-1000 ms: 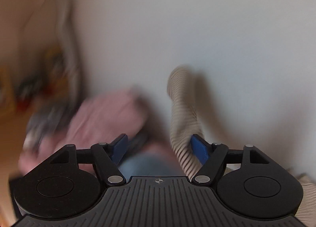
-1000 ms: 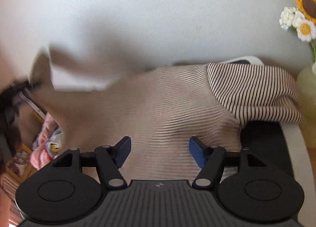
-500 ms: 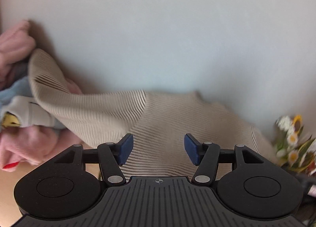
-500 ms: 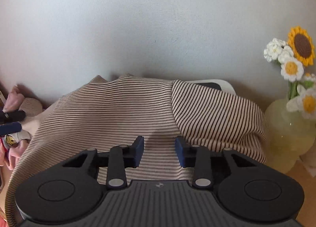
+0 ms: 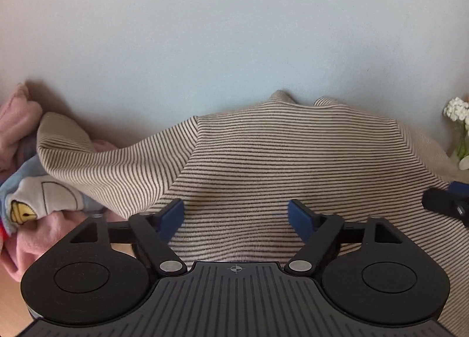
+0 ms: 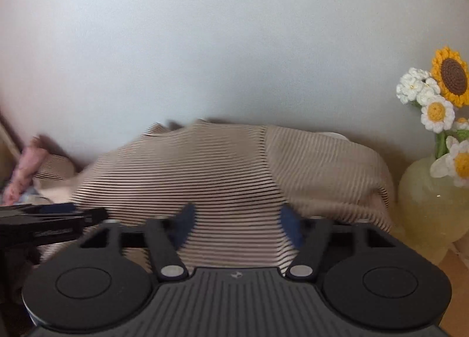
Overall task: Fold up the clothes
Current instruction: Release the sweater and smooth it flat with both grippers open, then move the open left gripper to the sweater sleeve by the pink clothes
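Observation:
A beige sweater with thin dark stripes (image 5: 293,161) lies spread in front of a pale wall, one sleeve (image 5: 96,161) draped left over a heap of clothes. My left gripper (image 5: 236,214) hangs just above the sweater's body, its jaws opening and wide apart, the blue pads pressing nothing. In the right wrist view the same sweater (image 6: 228,178) fills the middle, slightly blurred. My right gripper (image 6: 237,224) stands over it with its jaws opening too, cloth below them but not pinched. The left gripper's black fingers (image 6: 52,216) show at that view's left edge.
A heap of pink clothes (image 5: 38,240) with a pale blue printed garment (image 5: 32,199) sits at the left. A yellowish vase (image 6: 431,208) with crocheted flowers (image 6: 436,93) stands at the right, close to the sweater's sleeve. The wall stands right behind.
The left gripper swung right from the clothes heap to over the sweater, which now lies spread out. Both grippers narrowed their jaws half a second ago and have since spread them wide.

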The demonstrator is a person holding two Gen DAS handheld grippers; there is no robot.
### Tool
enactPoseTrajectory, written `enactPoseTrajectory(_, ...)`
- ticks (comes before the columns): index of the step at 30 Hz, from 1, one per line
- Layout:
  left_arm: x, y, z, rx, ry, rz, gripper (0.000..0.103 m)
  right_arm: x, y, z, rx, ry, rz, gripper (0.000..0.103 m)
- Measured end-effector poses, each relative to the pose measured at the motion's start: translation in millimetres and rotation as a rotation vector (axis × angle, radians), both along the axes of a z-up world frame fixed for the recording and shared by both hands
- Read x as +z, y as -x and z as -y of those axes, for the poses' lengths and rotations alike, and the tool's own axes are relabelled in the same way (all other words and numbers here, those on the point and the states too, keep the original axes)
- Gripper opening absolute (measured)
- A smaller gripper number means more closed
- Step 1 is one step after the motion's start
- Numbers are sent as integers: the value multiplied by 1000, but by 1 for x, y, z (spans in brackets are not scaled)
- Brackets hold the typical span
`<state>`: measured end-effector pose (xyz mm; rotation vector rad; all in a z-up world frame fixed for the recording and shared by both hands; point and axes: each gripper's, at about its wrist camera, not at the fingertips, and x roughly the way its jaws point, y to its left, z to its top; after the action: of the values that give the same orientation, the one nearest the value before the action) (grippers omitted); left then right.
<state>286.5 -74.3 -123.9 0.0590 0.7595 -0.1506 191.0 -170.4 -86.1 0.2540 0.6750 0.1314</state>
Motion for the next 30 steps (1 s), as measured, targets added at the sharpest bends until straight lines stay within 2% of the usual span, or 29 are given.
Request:
enactPoseTrajectory(1,3,4,-1,-12,-1,16,95,6,9,-5,20,-12,21,92)
enactPoseTrajectory(3,8,16,-5,-39,-2,36,95,19,28,-17,27,5,50,100)
enactPoseTrajectory(7,5,33,-30,-66,48,34,97,34,65,-32,-36,25,68,103)
enactPoseTrajectory(9,3,44,-55,-5,44,40,97,37,85,-35,-63,30,84,103)
enactPoseTrajectory(12,-4,59,-102,176,-26,39,97,33,108,-35,-83,45,82,103)
enactPoseTrajectory(14,-5,72,-133,291,-21,21,98,22,114,-33,-90,38,76,103)
enactPoseTrajectory(17,17,116,-161,284,142,6,98,8,132,-30,-89,63,70,103)
enactPoseTrajectory(19,32,144,-156,157,257,26,98,4,143,-28,-82,56,72,103)
enactPoseTrajectory(20,37,154,-145,106,255,31,98,3,148,-28,-64,47,86,103)
enactPoseTrajectory(21,41,163,-134,59,251,36,98,3,150,-28,-44,40,93,103)
enactPoseTrajectory(23,35,173,-110,22,208,31,98,3,146,-34,23,20,89,103)
enactPoseTrajectory(26,13,176,-93,40,155,-21,98,0,135,-48,149,-5,88,103)
enactPoseTrajectory(28,6,179,-98,118,32,-3,98,-7,127,-55,195,33,24,103)
enactPoseTrajectory(29,3,180,-101,160,-32,7,98,-12,126,-54,167,86,3,103)
enactPoseTrajectory(30,1,177,-105,226,-121,24,98,-14,129,-50,137,142,19,103)
